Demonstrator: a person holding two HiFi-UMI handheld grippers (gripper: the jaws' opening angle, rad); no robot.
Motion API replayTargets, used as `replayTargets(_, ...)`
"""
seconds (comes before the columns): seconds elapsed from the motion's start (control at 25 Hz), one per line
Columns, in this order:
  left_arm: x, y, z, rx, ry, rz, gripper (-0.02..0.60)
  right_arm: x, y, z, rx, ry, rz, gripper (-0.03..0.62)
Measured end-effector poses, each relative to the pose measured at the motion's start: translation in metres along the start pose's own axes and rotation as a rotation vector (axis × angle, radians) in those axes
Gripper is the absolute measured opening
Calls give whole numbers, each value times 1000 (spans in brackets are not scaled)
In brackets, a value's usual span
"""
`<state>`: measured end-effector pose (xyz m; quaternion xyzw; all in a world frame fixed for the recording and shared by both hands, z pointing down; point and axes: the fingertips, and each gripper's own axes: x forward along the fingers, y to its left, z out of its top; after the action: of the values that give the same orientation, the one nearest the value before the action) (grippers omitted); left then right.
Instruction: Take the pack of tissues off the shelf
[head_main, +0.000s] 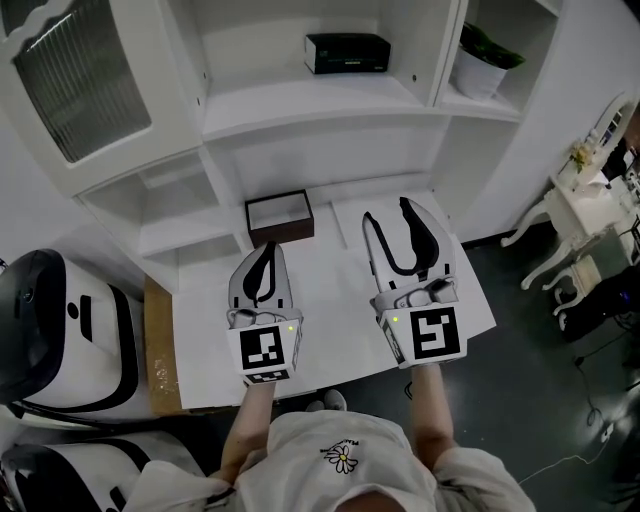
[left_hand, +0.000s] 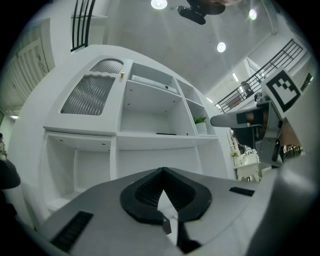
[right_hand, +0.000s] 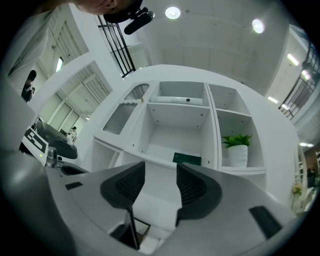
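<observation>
Over the white counter (head_main: 340, 300) in the head view, you hold both grippers side by side, pointing toward the shelf unit (head_main: 300, 105). Your left gripper (head_main: 265, 256) has its jaws together, the tips near a dark brown open box (head_main: 280, 234) that sits on the counter against the unit's base. Your right gripper (head_main: 387, 213) reaches a little further forward, its jaws apart with only white counter showing between them. The pack of tissues (head_main: 346, 52), a dark box, lies on the middle shelf above, toward the right of its compartment, well apart from both grippers. A potted plant (head_main: 483, 60) stands in the next compartment to the right, and a ribbed cabinet door (head_main: 80, 80) fills the upper left.

In the left gripper view, your dark pads meet at the tips and grip nothing. Beyond them the shelf unit rises, and the pack shows only as a thin dark sliver on the middle shelf. Your right gripper juts in from the right edge.

In the right gripper view, your jaws stand parted and empty. The pack of tissues sits on the shelf ahead, just above the right jaw's tip in the frame, untouched. The potted plant is in the compartment beside it, and a corner of the brown box shows low down between the jaws
</observation>
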<state>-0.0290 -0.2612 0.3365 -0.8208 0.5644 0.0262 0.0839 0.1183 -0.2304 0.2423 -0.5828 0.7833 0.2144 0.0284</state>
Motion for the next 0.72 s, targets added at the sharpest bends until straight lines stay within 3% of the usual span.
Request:
replayTargets(0.2, 4, 4, 0, -1, 7, 4, -2, 18, 0, 26, -71, -75, 56, 271)
replayTargets(0.48, 13, 10, 6, -7, -17, 6, -2, 53, -17, 46, -218, -49, 74, 422)
replayTargets(0.72, 23, 12, 9, -4, -22, -3, -2, 93, -46, 64, -465, -10, 66, 438)
